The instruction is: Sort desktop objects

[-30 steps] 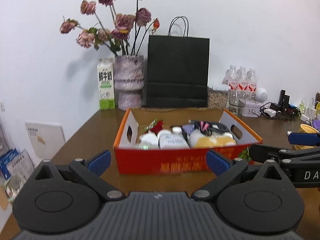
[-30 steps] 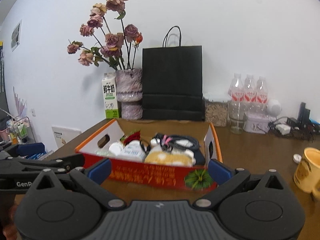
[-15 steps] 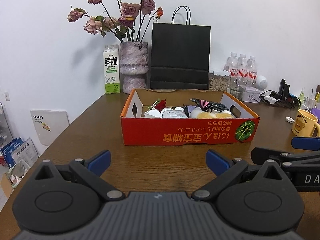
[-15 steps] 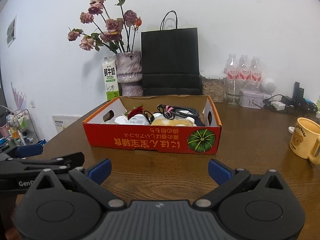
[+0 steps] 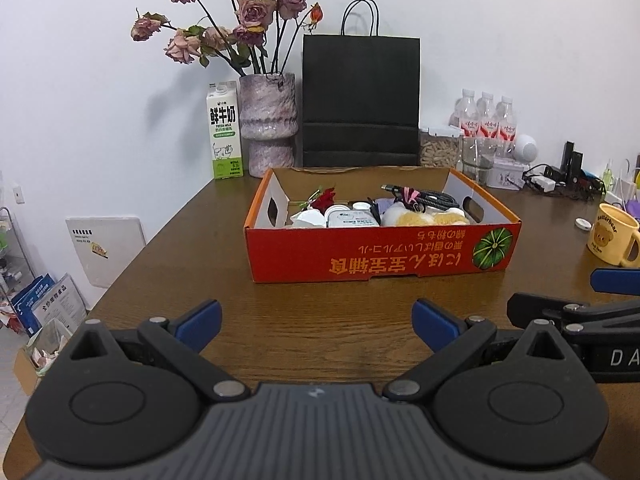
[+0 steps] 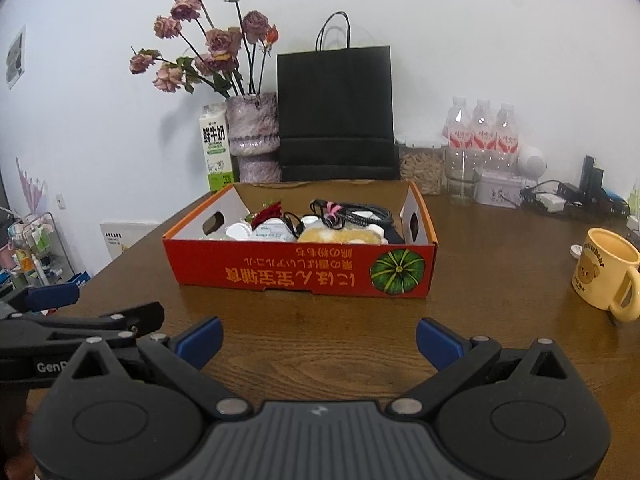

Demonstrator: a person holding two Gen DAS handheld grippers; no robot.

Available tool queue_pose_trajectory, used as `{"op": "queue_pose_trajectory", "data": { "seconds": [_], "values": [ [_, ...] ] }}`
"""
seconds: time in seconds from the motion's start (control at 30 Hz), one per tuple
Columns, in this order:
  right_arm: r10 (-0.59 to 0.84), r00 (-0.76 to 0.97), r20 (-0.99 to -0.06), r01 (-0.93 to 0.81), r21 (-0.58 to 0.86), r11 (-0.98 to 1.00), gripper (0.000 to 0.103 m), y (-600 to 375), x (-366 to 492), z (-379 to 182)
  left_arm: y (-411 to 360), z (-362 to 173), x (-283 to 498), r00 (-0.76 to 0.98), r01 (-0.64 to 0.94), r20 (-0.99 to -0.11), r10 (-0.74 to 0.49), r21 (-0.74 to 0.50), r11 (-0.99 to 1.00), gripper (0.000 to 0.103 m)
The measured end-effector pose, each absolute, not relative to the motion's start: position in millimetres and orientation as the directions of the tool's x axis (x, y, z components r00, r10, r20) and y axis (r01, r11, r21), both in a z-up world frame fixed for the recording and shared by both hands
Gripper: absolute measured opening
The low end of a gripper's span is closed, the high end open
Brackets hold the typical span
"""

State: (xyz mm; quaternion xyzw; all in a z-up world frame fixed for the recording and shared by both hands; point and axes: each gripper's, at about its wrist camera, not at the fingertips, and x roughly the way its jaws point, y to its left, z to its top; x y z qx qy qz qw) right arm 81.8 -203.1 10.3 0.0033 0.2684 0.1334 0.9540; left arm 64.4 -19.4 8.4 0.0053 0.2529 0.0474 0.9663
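A dark brown wooden tabletop (image 5: 320,332) runs back to a plain white wall (image 5: 500,32), evenly lit, with soft shadows cast on it. To the left, below the tabletop edge, a white panel (image 5: 106,250) leans against the wall near a wire rack (image 6: 38,248). A small picture (image 6: 16,58) hangs high on the left wall.

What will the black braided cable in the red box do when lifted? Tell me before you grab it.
The black braided cable will probably be floppy: it lies in loose coils on the box's contents. It may unspool and trail, though a pink tie seems to bundle part of it. It could drag neighbours in the red box, since it rests on them.
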Motion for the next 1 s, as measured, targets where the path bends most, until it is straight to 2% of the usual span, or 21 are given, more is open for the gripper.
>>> {"op": "queue_pose_trajectory", "data": {
  "seconds": [1.0],
  "values": [
    [0.248,0.82,-0.515,-0.245,0.075,0.967,0.103,-205.5,84.7,8.9,-19.6,7.2,66.4,0.863,-0.092,-0.496,0.097,0.036,0.995,0.103]
  ]
}}
